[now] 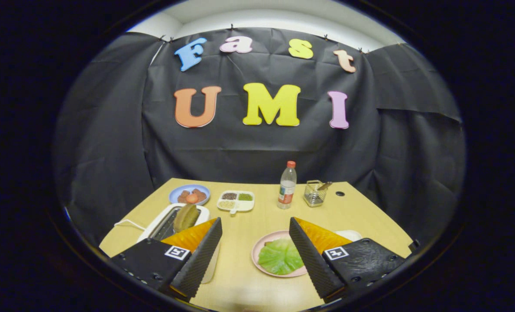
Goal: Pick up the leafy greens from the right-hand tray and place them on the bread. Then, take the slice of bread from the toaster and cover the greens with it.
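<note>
- Hovering above the near edge of the table (244,277), the gripper (255,255) has its two fingers spread wide apart, with nothing between them but bare tabletop.
- Left finger (196,260): just beyond it stands the white toaster (166,221), with a slice of bread (186,216) upright in its slot, leaning a little; the slot runs away from the jaws.
- Further beyond, left to right: a blue plate (190,195) of reddish food, a divided white dish (236,201), a bottle (287,185) and a wire basket (315,193), all well apart from the jaws.
- Right finger (311,260): the leafy greens (280,256) lie flat on a pink plate (257,251), touching the inner face of this finger in the view and partly hidden by it.
- The greens thus sit right of the jaws' midline, slightly ahead.
- A white rim (350,235) peeks out beyond the right finger; it may be the tray or the base bread, but too little shows to tell.
- Judgement: the pick calls for a small shift rightward and down before closing.
</note>
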